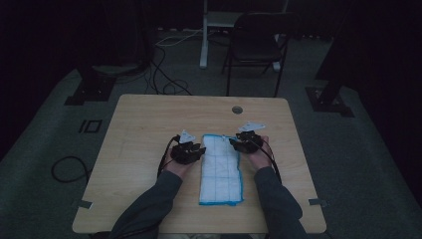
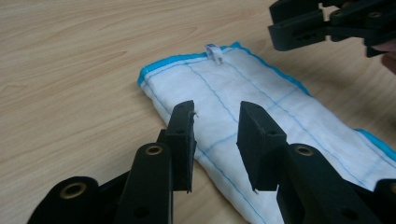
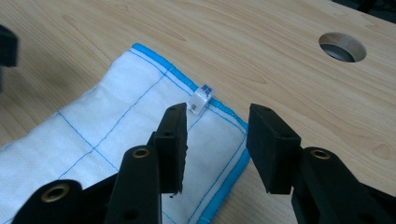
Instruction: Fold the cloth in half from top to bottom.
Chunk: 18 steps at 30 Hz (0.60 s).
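Note:
A white cloth (image 1: 220, 169) with a blue border and blue stitched lines lies folded in a long strip on the wooden table (image 1: 139, 129). My left gripper (image 1: 200, 148) sits at the strip's far left edge. In the left gripper view its jaws (image 2: 217, 109) stand open above the cloth (image 2: 280, 112), with nothing pinched. My right gripper (image 1: 232, 142) is at the far right corner. Its jaws (image 3: 217, 114) are open over the blue hem (image 3: 229, 179), just behind a small white label loop (image 3: 201, 100). That label (image 2: 214, 51) and the right gripper (image 2: 327, 23) also appear in the left gripper view.
A round cable hole (image 1: 237, 109) sits in the table beyond the cloth, close to the right gripper (image 3: 342, 46). A dark chair (image 1: 259, 45) and floor cables (image 1: 164, 74) lie past the far edge. Bare wood flanks the cloth on both sides.

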Each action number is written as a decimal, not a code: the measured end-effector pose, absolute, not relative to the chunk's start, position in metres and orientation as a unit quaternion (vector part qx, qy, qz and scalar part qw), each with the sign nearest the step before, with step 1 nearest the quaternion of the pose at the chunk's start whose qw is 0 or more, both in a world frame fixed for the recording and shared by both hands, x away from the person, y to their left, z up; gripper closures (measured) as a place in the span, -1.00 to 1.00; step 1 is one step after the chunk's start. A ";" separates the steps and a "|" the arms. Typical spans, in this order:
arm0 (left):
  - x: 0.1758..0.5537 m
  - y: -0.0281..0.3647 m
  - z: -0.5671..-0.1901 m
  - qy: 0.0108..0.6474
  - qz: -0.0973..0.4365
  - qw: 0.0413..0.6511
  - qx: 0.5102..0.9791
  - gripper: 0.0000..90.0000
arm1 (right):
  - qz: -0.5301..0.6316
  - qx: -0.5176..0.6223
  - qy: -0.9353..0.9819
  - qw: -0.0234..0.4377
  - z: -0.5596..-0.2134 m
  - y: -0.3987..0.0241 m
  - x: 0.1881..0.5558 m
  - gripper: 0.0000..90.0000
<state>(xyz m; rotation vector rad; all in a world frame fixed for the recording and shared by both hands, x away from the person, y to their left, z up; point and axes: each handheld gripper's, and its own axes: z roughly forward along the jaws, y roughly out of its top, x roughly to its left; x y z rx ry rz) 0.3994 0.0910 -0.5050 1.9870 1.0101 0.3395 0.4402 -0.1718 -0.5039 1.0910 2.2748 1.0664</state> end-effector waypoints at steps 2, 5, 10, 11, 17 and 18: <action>0.405 0.090 -0.507 0.405 0.137 0.425 0.798 0.47 | 0.381 0.392 0.814 0.198 -0.505 -0.171 0.441 0.29; 0.412 0.088 -0.510 0.411 0.139 0.420 0.797 0.46 | 0.381 0.395 0.813 0.197 -0.506 -0.171 0.443 0.26; 0.423 0.086 -0.515 0.420 0.142 0.413 0.796 0.44 | 0.382 0.408 0.808 0.186 -0.510 -0.172 0.446 0.22; 0.426 0.086 -0.515 0.422 0.142 0.412 0.795 0.43 | 0.381 0.410 0.807 0.185 -0.511 -0.172 0.447 0.20; 0.439 0.083 -0.521 0.433 0.138 0.407 0.792 0.39 | 0.374 0.420 0.807 0.181 -0.517 -0.169 0.451 0.10; 0.441 0.082 -0.523 0.434 0.137 0.403 0.794 0.39 | 0.372 0.421 0.807 0.180 -0.519 -0.168 0.452 0.09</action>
